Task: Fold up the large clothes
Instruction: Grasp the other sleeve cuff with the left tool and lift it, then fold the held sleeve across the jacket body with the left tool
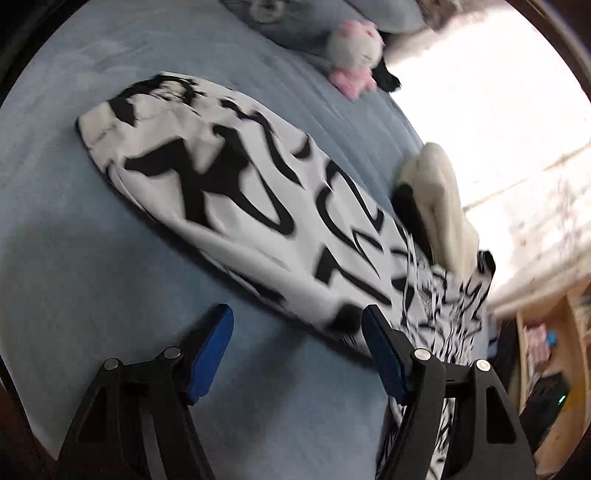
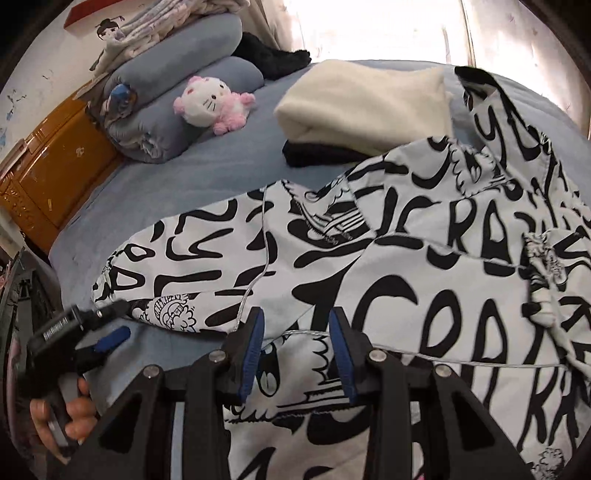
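1. My left gripper (image 1: 297, 325) has its jaws spread wide and empty. Only blue bedsheet (image 1: 110, 240) shows between the blue pads. The right pad sits at the near hem of the garment, but motion blur keeps me from telling whether it touches.

2. My right gripper (image 2: 295, 332) has its jaws partly closed over the garment (image 2: 406, 277). Printed cloth fills the gap between the pads and a silvery seam runs across it. The cloth seems pinched, though I cannot make out the pads pressing on it.

3. In the right wrist view my left hand (image 2: 62, 417) is wrapped around the black handle of the other tool, low at the left edge, just beside the garment's near corner.

4. The garment is a large, thin white woven piece covered in bold black cartoon lettering. It lies on the bed, partly folded. One long rounded panel is smoothed flat toward the left, and the right side is bunched and rumpled with a flap standing up.

5. Just beyond it sits a folded cream fleece (image 2: 365, 107), thick and nubbly, stacked on a folded black cloth (image 2: 317, 153). The garment's far edge overlaps that stack.

6. Farther off a plush cat (image 2: 214, 103), white and pink and fuzzy, rests against rolled grey-blue bedding (image 2: 177, 92).

7. Beyond the bedding stands an orange-brown wooden headboard (image 2: 55, 162) at the left. A bright, washed-out curtain (image 2: 369, 26) hangs behind the bed.
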Available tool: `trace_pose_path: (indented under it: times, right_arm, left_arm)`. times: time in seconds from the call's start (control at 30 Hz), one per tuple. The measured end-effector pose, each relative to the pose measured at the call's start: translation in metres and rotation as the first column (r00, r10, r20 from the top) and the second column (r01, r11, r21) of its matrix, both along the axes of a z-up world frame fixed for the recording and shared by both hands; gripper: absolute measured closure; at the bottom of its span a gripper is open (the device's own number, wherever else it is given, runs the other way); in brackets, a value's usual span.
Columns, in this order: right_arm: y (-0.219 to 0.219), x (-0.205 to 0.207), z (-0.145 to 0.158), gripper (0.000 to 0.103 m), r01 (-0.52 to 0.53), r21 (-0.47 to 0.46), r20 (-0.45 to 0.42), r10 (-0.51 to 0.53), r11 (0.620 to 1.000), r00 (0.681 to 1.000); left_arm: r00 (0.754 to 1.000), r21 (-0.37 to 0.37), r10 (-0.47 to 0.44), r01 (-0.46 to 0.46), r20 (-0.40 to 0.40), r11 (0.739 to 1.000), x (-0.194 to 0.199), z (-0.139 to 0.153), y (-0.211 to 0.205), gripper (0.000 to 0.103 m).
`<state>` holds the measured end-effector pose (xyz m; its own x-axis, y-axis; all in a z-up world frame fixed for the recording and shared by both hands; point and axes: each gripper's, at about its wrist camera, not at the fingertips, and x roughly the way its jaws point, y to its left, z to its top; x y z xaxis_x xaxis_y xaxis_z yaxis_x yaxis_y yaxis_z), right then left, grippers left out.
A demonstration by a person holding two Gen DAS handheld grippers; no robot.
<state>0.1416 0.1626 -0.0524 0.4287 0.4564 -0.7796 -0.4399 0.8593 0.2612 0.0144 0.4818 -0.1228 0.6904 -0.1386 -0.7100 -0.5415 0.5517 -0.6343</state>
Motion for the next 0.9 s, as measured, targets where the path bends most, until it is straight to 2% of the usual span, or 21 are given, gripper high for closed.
trace_pose_path:
  times: [0.1,0.13,0.2,0.27,0.3,0.37,0.43,0.5,0.6,0.67,0.73,0.83,0.9]
  right_arm:
    - [0.005,0.003,-0.007,0.067,0.004,0.000,-0.023,-0.004,1.000,1.000]
    - [0.006,0.003,-0.009,0.067,0.003,0.002,-0.033,-0.003,1.000,0.999]
    - [0.007,0.003,-0.013,0.067,0.001,0.000,-0.042,-0.001,1.000,0.999]
    - [0.006,0.001,-0.015,0.067,-0.002,0.001,-0.051,0.002,1.000,0.999]
    - [0.003,0.000,-0.016,0.067,-0.001,0.003,-0.056,0.002,1.000,0.998]
    - [-0.004,-0.002,-0.015,0.067,0.004,0.013,-0.064,-0.003,1.000,0.998]
    - [-0.017,-0.003,-0.013,0.067,0.018,0.030,-0.071,-0.016,0.999,0.997]
    - [-0.034,-0.004,-0.009,0.067,0.038,0.046,-0.071,-0.034,0.998,0.997]
    - [-0.061,-0.008,-0.001,0.067,0.073,0.072,-0.064,-0.068,0.995,0.996]
    - [-0.086,-0.011,0.005,0.067,0.108,0.091,-0.058,-0.103,0.990,0.993]
    - [-0.117,-0.015,0.012,0.067,0.153,0.110,-0.052,-0.149,0.982,0.988]
    - [-0.159,-0.020,0.017,0.067,0.221,0.125,-0.039,-0.217,0.967,0.975]
    - [-0.182,-0.022,0.017,0.067,0.262,0.124,-0.032,-0.260,0.957,0.965]
  left_arm:
    - [0.999,0.040,0.042,-0.041,-0.010,0.998,0.007,-0.002,0.013,0.035]
    - [0.998,0.057,0.058,-0.057,-0.022,0.997,0.012,-0.004,0.018,0.040]
    - [0.994,0.089,0.087,-0.081,-0.066,0.993,0.021,-0.008,0.024,0.058]
    - [0.988,0.143,0.106,-0.089,-0.111,0.986,0.030,-0.007,0.027,0.091]
    - [0.988,0.155,0.103,-0.084,-0.117,0.984,0.031,-0.006,0.027,0.094]
    - [0.985,0.228,0.116,-0.084,-0.130,0.970,0.038,0.008,0.020,0.098]
    - [0.988,0.326,0.114,-0.076,-0.101,0.942,0.045,0.034,0.003,0.099]
    - [0.997,0.412,0.065,-0.047,-0.031,0.910,0.057,0.072,-0.026,0.099]
    - [0.998,0.461,-0.042,0.016,0.048,0.888,0.075,0.117,-0.070,0.099]
    - [0.984,0.505,-0.150,0.083,0.093,0.859,0.092,0.147,-0.116,0.099]
    - [0.962,0.519,-0.248,0.155,0.114,0.841,0.109,0.162,-0.160,0.099]
    - [0.919,0.486,-0.376,0.277,0.116,0.829,0.137,0.161,-0.224,0.098]
    - [0.895,0.469,-0.438,0.353,0.083,0.809,0.152,0.150,-0.259,0.098]
